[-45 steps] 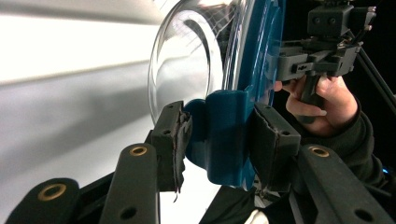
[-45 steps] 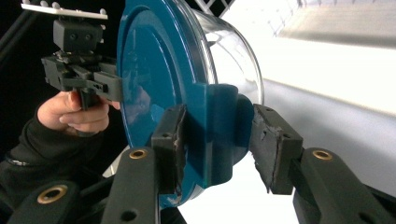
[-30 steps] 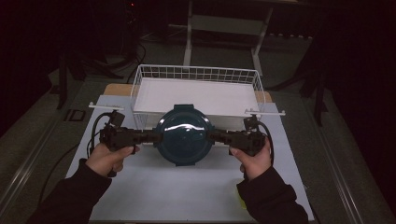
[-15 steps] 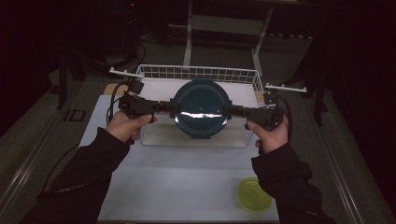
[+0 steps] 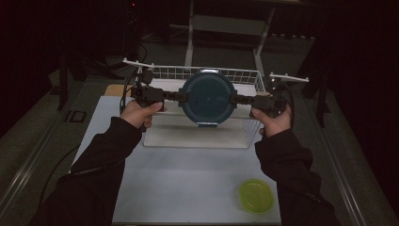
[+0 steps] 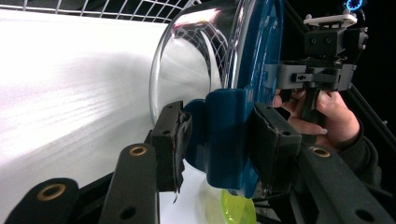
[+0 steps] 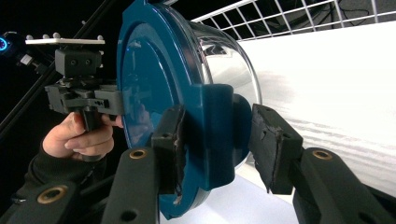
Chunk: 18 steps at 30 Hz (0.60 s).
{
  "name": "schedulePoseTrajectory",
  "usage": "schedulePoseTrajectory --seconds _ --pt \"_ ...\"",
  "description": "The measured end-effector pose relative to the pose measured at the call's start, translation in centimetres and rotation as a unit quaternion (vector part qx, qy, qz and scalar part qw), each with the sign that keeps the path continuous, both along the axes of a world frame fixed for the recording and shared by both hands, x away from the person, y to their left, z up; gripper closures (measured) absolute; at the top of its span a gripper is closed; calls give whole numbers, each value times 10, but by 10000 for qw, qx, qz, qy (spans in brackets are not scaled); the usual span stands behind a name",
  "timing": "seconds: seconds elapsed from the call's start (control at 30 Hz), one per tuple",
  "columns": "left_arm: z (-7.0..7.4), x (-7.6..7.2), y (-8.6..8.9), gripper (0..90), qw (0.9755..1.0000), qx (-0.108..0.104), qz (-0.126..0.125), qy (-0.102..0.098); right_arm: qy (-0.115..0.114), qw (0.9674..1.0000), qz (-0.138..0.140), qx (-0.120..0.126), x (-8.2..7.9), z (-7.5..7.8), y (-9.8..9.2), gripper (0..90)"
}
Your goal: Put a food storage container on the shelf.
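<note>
Since the earlier frame you have carried the lidded container (image 5: 207, 99) forward and up; it now hangs over the wire basket (image 5: 244, 75), tipped so its blue lid faces you. Your left gripper (image 5: 173, 95) clamps one lid latch, your right gripper (image 5: 238, 99) the opposite latch. A green bowl (image 5: 256, 196) sits on the table (image 5: 179, 183) near your right sleeve.

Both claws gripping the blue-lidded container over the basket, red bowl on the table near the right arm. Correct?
Not quite: the bowl is yellow-green, not red, as the high view shows. The rest holds: left claw and right claw grip the container by its lid tabs over the basket.
</note>
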<state>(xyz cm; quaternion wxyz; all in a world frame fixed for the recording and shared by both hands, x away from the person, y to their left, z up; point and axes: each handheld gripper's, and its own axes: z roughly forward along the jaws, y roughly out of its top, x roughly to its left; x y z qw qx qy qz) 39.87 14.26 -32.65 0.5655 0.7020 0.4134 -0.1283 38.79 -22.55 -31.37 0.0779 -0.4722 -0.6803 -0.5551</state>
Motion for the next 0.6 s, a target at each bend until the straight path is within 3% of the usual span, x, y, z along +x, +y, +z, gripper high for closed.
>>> schedulePoseTrajectory --seconds 0.3,0.43,0.53,0.57,0.6 --pt "-5 9 2 561 9997 -118 119 155 89 9999 -50 40 10 -2 1 564" --pt "-5 14 0 549 9995 -148 187 226 95 9996 -216 -159 15 2 4 558" --pt "-6 19 -1 543 9990 -216 233 301 317 9989 -318 -110 22 1 3 559" --pt "-5 20 -2 539 9988 -225 283 316 269 9987 -389 -179 23 2 3 684" --pt "-5 21 -2 530 9987 -194 326 350 213 9978 -539 -318 23 5 3 682"
